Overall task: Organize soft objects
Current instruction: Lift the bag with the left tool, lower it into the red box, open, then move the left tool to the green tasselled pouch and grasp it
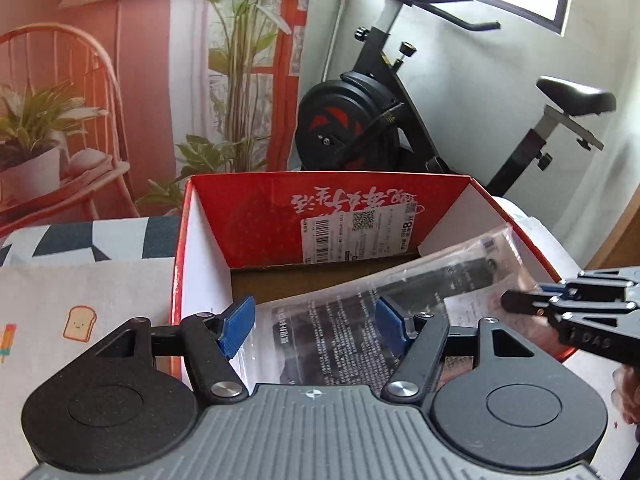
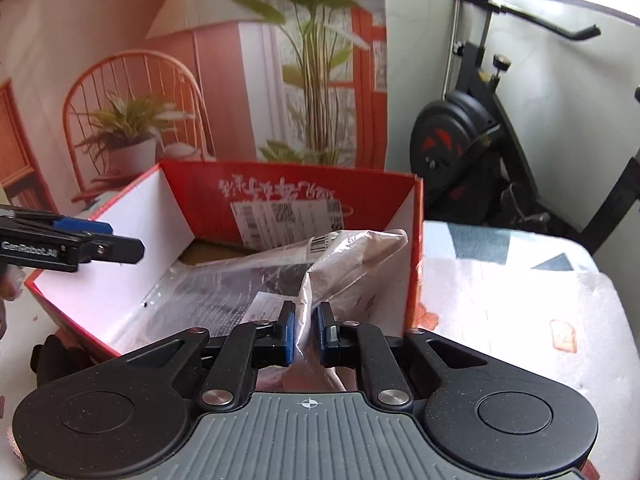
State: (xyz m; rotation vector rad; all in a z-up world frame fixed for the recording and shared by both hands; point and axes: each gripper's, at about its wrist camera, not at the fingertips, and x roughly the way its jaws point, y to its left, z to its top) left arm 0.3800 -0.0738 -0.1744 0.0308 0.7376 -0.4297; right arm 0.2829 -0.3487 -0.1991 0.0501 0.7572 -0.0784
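A clear plastic bag with dark folded contents lies slanted inside an open red cardboard box with white inner walls. My left gripper hovers over the bag's near end, its blue pads wide apart and pressing on nothing. In the right wrist view my right gripper is shut on a crumpled fold of the bag at the near edge of the box. The right gripper shows at the right edge of the left wrist view. The left gripper shows over the box's left wall.
The box stands on a pale cloth printed with toast. A dark object lies by the box's near left corner. An exercise bike and a printed backdrop stand behind. A person's hand is at the right.
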